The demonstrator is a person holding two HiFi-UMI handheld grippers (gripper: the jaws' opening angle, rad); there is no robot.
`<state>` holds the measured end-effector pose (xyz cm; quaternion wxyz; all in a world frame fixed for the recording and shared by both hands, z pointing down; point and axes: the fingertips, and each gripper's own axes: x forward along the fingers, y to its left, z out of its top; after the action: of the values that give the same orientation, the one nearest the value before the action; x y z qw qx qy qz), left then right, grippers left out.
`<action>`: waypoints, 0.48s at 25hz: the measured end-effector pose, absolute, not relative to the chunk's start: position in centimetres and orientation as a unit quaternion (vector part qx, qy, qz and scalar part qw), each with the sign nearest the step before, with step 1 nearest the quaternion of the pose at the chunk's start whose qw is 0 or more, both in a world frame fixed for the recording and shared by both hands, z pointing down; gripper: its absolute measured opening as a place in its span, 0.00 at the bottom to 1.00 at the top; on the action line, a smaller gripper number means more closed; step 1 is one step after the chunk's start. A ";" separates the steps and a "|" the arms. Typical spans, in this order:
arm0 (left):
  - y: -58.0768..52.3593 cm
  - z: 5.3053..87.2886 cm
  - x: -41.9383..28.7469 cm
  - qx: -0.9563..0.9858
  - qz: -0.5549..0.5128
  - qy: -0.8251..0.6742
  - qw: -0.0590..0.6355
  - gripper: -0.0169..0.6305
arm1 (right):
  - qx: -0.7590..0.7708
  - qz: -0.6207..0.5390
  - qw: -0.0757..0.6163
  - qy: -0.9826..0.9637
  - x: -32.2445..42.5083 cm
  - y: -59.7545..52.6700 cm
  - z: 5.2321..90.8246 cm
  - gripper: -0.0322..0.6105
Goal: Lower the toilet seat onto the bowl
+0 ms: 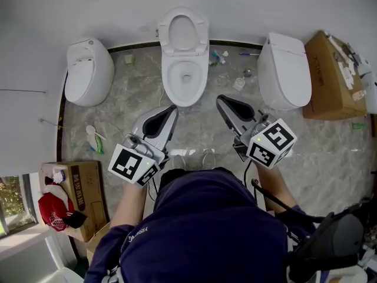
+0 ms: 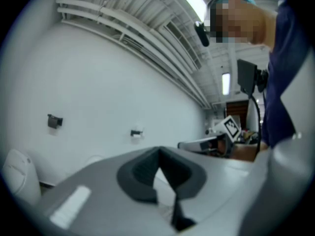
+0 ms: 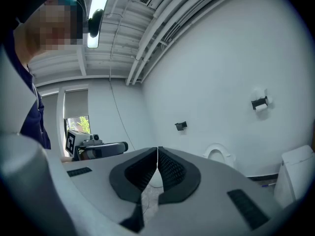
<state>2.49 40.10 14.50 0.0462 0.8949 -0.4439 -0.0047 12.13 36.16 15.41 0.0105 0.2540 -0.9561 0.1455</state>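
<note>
The toilet seat (image 1: 183, 33) stands up against the wall, above the bowl (image 1: 186, 82) of the middle toilet. The left claw (image 1: 171, 109) and the right claw (image 1: 220, 99) are both closed, hold nothing, and are well away from it. The seat looks hard, smooth and slippery. A claw should likely take its top edge and bring it down slowly, so it does not bang.

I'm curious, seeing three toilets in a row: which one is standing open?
The middle toilet: its seat stands raised against the wall, leaving the bowl exposed. The left toilet and the right toilet both have their lids down.
</note>
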 end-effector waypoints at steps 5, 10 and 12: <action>40.4 14.7 3.7 0.882 -0.001 -0.469 0.044 0.03 | 0.242 0.156 0.010 -0.958 14.5 35.9 16.0 0.06; 40.3 15.1 4.3 0.876 0.001 -0.479 0.047 0.03 | 0.234 0.164 0.015 -0.958 15.4 35.4 16.7 0.06; 39.9 15.1 4.2 0.875 0.001 -0.483 0.048 0.03 | 0.232 0.167 0.017 -0.958 15.3 34.9 16.8 0.06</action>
<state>4.16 39.91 15.13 0.0478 0.8746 -0.4826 0.0006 15.30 34.92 16.82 0.0172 0.2325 -0.9580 0.1670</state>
